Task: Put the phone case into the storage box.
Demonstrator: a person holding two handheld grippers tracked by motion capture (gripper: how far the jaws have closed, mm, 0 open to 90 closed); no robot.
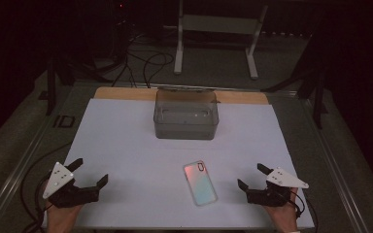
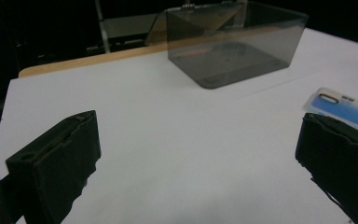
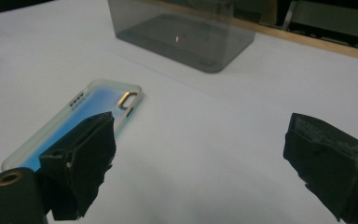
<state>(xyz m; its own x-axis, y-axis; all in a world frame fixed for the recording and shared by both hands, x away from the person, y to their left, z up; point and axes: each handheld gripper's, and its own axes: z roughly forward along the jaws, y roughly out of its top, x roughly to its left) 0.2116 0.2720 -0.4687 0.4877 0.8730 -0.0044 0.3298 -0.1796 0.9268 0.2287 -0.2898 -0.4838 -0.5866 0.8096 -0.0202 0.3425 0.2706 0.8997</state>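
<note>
Both idle at the desk's near edge: left gripper (image 1: 91,171) and right gripper (image 1: 251,177), jaws apart, empty. Phone case (image 1: 200,183) flat between them, near front edge; clear box (image 1: 186,127) toward far edge. Risk: thin flat case, so skidding off pads instead of lifting; possible knock against the box wall on drop-in.

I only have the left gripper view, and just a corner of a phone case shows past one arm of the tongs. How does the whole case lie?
Observer: In the high view, the phone case lies flat on the white sheet, with its camera-cutout end toward the clear grey box and well apart from it.
Operator: Where are the right tongs?
Observer: The right tongs are open to the right of the case, not touching it, with nothing between them.
Operator: Which tongs are closer to it?
Observer: The right ones. The left tongs, also open, are clearly farther off.
</note>
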